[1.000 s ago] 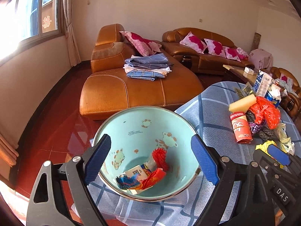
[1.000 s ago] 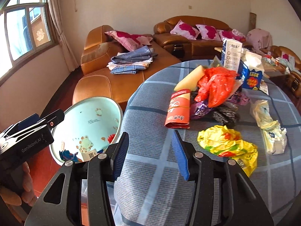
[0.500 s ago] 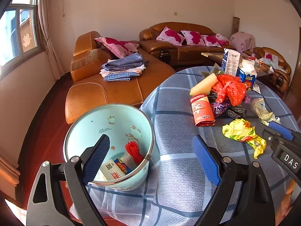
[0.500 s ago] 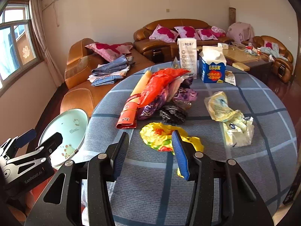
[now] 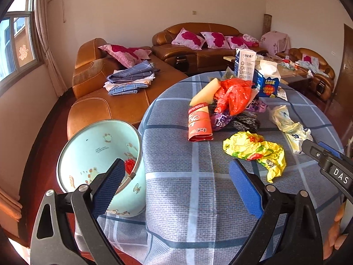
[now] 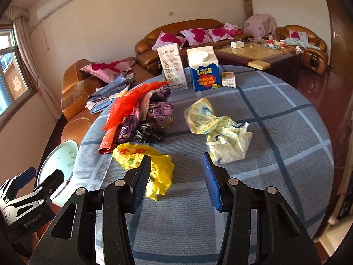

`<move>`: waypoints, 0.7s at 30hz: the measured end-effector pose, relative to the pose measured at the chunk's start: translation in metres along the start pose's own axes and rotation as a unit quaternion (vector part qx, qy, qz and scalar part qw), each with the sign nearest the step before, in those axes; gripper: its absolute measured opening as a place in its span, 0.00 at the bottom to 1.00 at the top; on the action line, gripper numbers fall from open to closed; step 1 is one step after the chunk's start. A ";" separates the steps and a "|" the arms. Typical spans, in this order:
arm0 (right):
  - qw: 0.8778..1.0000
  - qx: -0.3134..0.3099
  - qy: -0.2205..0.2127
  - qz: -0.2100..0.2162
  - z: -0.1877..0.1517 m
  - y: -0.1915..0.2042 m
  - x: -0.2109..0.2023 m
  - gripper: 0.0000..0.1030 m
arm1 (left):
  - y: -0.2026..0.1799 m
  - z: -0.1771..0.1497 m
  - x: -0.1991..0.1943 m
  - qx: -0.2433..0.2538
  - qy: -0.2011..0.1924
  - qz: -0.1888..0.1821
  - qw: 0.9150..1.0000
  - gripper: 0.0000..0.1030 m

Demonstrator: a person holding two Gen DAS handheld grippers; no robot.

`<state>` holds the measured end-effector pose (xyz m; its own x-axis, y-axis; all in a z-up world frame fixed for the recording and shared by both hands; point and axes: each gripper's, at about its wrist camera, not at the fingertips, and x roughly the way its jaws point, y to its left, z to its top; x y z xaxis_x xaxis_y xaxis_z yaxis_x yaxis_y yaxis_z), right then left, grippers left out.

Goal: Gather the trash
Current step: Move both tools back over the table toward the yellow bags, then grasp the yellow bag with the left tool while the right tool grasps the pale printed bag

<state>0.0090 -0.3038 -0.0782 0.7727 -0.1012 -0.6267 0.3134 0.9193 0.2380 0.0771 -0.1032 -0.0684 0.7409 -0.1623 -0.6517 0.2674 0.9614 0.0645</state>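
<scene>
Checked tablecloth (image 5: 198,198) under trash; leather sofas (image 5: 123,101) behind.

Bright daylight from the window (image 5: 15,44) at left, warm glare on the floor (image 6: 313,84); sharp focus throughout, heavy fisheye bending, dark vignetted corners.

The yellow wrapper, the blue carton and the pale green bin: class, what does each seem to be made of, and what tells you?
Yellow wrapper: thin glossy plastic film, judging by its sharp crumples and shine.
Blue carton: probably coated paperboard, given its flat printed panels, folded gable top and round cap.
Pale green bin: painted or enamelled, perhaps metal; it has a smooth sheen and a silvery rim.
</scene>
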 end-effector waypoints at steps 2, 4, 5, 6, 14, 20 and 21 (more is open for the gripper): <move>1.000 0.008 -0.001 -0.003 0.000 -0.010 -0.002 0.46 | -0.008 -0.001 0.002 -0.001 0.004 -0.005 1.000 0.90; 1.000 0.015 -0.002 -0.008 0.000 -0.021 -0.004 0.46 | -0.016 -0.003 0.005 0.000 0.011 -0.011 1.000 0.90; 1.000 0.018 -0.002 -0.010 0.000 -0.026 -0.004 0.47 | -0.021 -0.004 0.006 0.002 0.014 -0.014 1.000 0.91; 1.000 0.022 0.000 -0.014 -0.001 -0.032 -0.004 0.49 | -0.025 -0.005 0.008 0.004 0.016 -0.017 1.000 0.91; 0.998 0.050 0.006 -0.042 -0.006 -0.075 0.000 0.53 | -0.052 -0.014 0.027 0.001 0.041 -0.057 0.998 0.90; 0.998 0.054 0.008 -0.042 0.001 -0.092 0.007 0.53 | -0.073 -0.002 0.042 -0.013 0.046 -0.077 0.996 0.90; 0.998 0.055 0.008 -0.041 0.004 -0.094 0.009 0.53 | -0.079 0.002 0.044 -0.012 0.045 -0.079 0.996 0.90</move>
<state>-0.0111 -0.3925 -0.1035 0.7338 -0.1668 -0.6586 0.4339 0.8610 0.2653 0.0898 -0.1866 -0.1009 0.6329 -0.2924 -0.7169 0.3598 0.9309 -0.0621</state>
